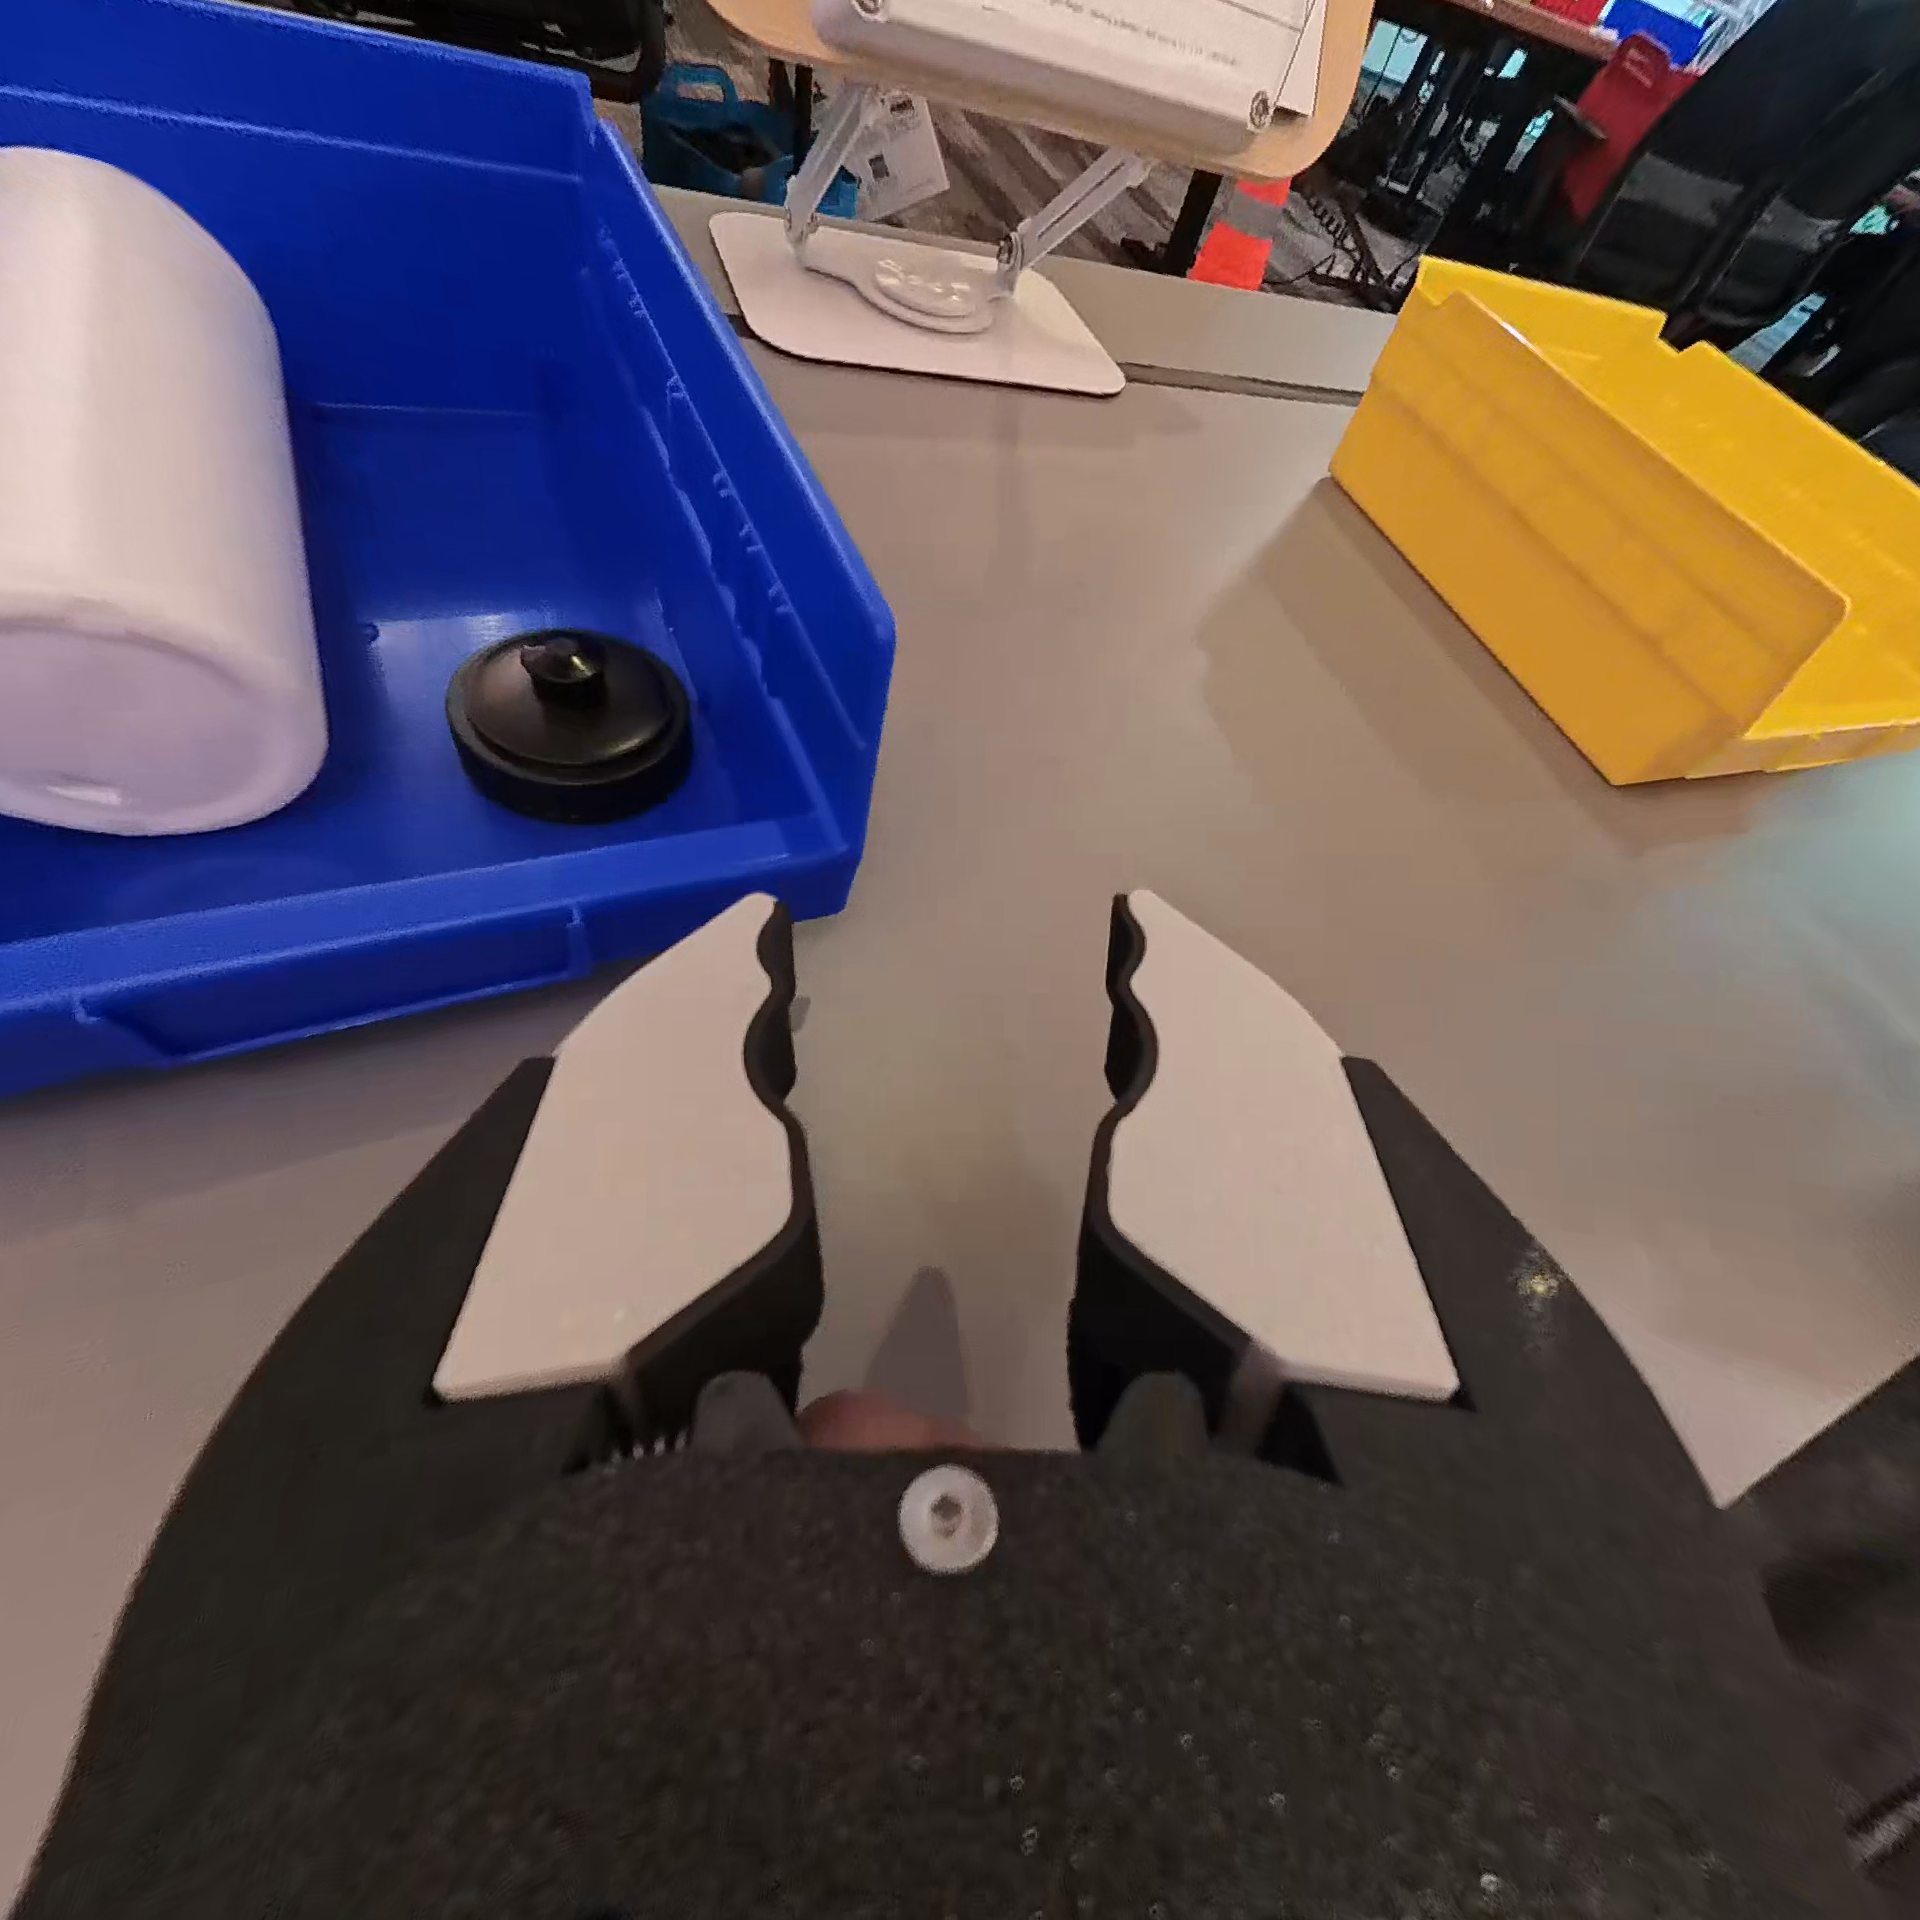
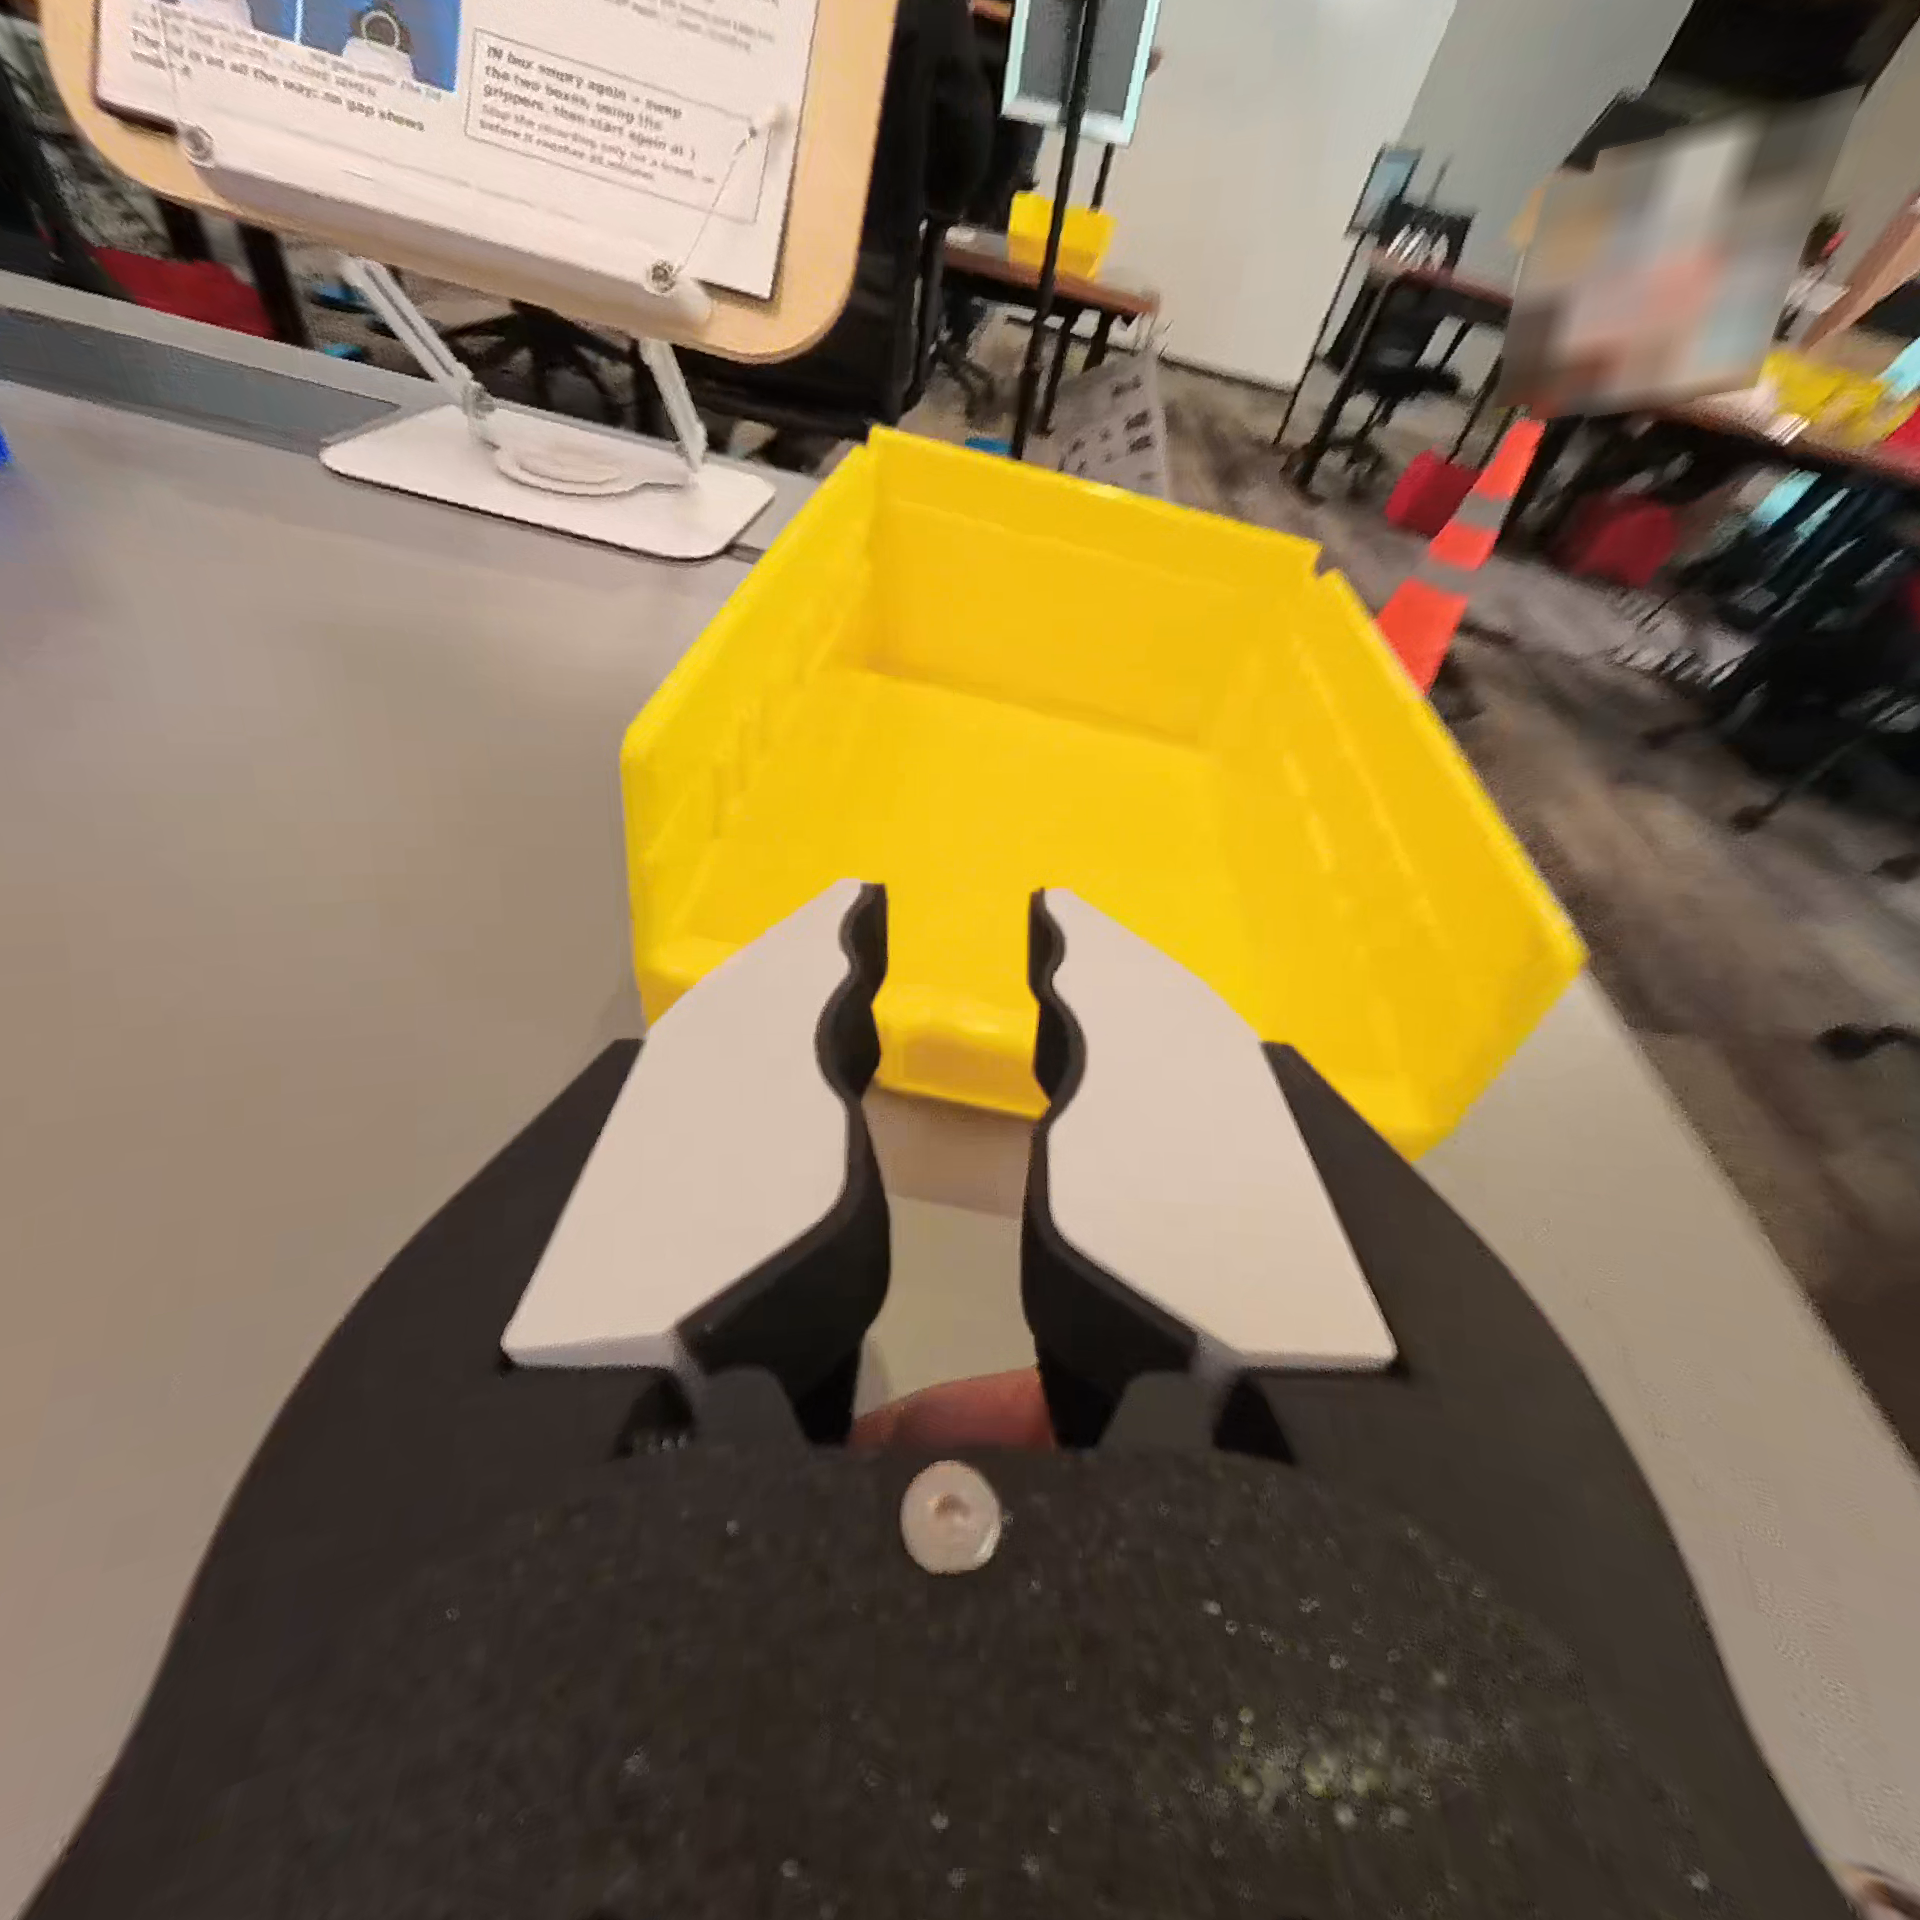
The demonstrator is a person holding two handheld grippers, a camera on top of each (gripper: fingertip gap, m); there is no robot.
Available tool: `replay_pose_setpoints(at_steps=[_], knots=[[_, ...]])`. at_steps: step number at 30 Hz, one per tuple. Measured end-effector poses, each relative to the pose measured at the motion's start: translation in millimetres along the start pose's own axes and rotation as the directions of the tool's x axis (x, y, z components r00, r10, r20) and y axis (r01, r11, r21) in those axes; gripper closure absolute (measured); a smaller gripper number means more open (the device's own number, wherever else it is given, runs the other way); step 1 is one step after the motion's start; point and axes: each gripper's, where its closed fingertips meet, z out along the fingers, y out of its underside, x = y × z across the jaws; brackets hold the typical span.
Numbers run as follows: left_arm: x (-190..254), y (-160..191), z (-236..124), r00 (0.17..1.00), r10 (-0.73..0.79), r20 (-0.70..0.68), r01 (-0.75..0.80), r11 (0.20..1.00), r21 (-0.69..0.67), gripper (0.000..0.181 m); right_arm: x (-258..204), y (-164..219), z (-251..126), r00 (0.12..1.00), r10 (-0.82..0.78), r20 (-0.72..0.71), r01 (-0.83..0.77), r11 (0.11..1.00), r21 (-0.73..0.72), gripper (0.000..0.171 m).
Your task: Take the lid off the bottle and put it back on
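A grey table (image 2: 260,831) fills the foreground. At its far edge stands a white stand (image 2: 551,478) holding a board with a printed sheet (image 2: 468,114). Beyond, a speckled carpet (image 2: 1662,935), an orange cone (image 2: 1455,561), dark-legged tables with chairs, and a white wall (image 2: 1268,187).

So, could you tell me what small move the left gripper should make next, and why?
Probably swing the left gripper left, toward the blue bin. Its jaws stand open and empty over bare table, while the white bottle lies on its side in that bin with the black lid loose beside it. The right gripper, also empty, faces the yellow bin.
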Motion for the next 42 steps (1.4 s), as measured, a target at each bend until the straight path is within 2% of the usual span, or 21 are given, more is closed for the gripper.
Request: replay_pose_setpoints(at_steps=[5, 12, 19, 22, 24, 26, 28, 31, 34, 38, 42], knots=[[-3.8, 2.4, -2.6, 0.999, 0.035, 0.034, -0.035, 0.999, -0.007, 0.124, -23.8, 24.9, 4.9, 0.976, 0.171, 0.138, -0.15, 0.977, -0.152, 0.136], [-6.5, 0.5, -2.0, 0.998, 0.051, 0.04, -0.051, 0.999, -0.006, 0.124, -42.7, 28.4, 3.9, 0.964, 0.157, 0.215, -0.117, 0.976, -0.185, 0.134], [-6.6, 4.4, -0.8, 0.999, 0.038, 0.027, -0.038, 0.999, -0.024, 0.124, -48.0, 35.1, 5.1, 0.962, 0.151, 0.229, -0.1, 0.97, -0.219, 0.135], [-4.3, -10.9, -6.9, 0.994, 0.11, -0.004, -0.11, 0.994, 0.015, 0.123, -49.5, 34.7, 3.4, 0.963, 0.141, 0.231, -0.091, 0.972, -0.216, 0.136], [-3.9, -28.1, -8.3, 0.967, 0.245, -0.065, -0.245, 0.969, 0.02, 0.123, -50.9, 34.3, 2.5, 0.961, 0.145, 0.235, -0.092, 0.971, -0.221, 0.136], [-17.6, -37.2, -4.6, 0.901, 0.423, -0.095, -0.431, 0.898, -0.084, 0.123, -55.0, 32.5, 0.7, 0.952, 0.166, 0.257, -0.108, 0.968, -0.227, 0.135], [-40.6, -45.1, 3.1, 0.807, 0.575, -0.136, -0.591, 0.779, -0.21, 0.12, -71.2, 33.6, -4.6, 0.914, 0.224, 0.339, -0.127, 0.951, -0.283, 0.131], [-70.0, -40.0, 22.6, 0.718, 0.626, -0.304, -0.693, 0.603, -0.396, 0.11, -107.7, 33.2, -26.0, 0.8, 0.304, 0.517, -0.074, 0.905, -0.418, 0.117], [-92.1, -30.4, 52.2, 0.641, 0.646, -0.414, -0.759, 0.453, -0.467, 0.106, -137.1, 27.7, -49.9, 0.707, 0.294, 0.644, 0.02, 0.901, -0.434, 0.111], [-104.6, -18.3, 90.1, 0.626, 0.611, -0.484, -0.768, 0.379, -0.516, 0.108, -156.6, 26.6, -59.8, 0.674, 0.209, 0.708, 0.116, 0.917, -0.382, 0.112], [-105.3, -8.0, 100.9, 0.581, 0.593, -0.558, -0.802, 0.3, -0.516, 0.107, -169.5, 31.2, -62.5, 0.628, 0.237, 0.741, 0.127, 0.908, -0.398, 0.112]])
